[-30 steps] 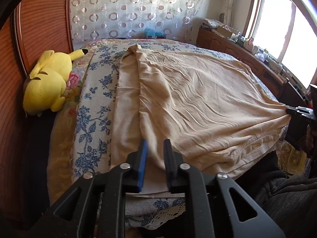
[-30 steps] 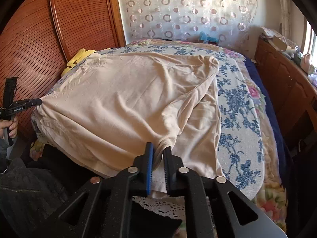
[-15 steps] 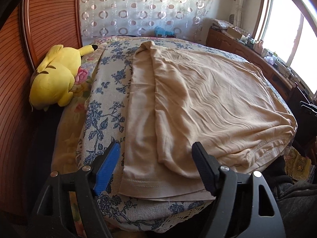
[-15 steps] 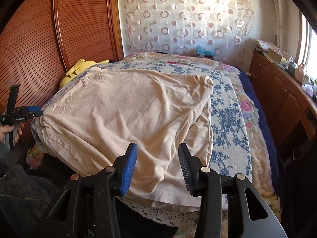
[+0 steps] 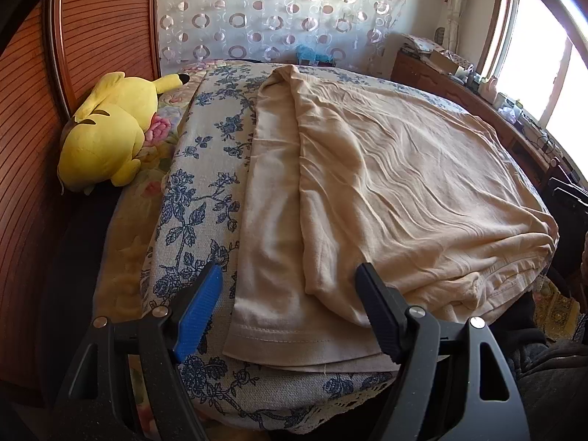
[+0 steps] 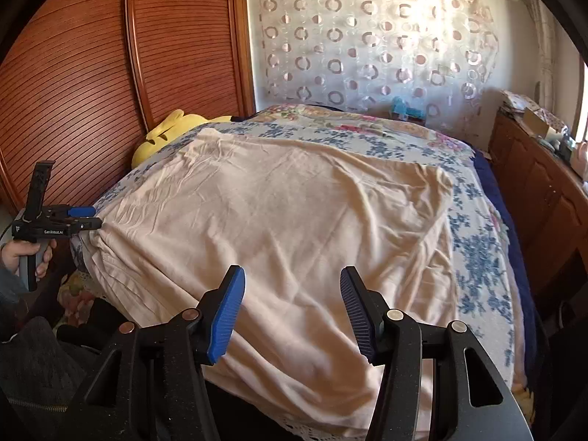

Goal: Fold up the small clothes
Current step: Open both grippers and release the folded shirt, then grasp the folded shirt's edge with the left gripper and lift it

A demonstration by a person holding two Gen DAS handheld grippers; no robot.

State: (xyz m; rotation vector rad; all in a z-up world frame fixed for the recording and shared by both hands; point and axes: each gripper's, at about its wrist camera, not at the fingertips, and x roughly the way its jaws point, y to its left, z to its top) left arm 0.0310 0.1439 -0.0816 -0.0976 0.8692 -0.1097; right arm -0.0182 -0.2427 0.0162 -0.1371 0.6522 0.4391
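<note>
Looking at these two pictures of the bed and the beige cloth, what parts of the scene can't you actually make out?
- What kind of garment the beige cloth is: in both views it is folded over itself.
- The cloth's near edge, right wrist view: hidden behind the right tongs.
- The yellow plush toy, right wrist view: mostly hidden by the bed and cloth.
- The small items on the wooden sideboard, left wrist view: too small and washed out by window glare.
</note>
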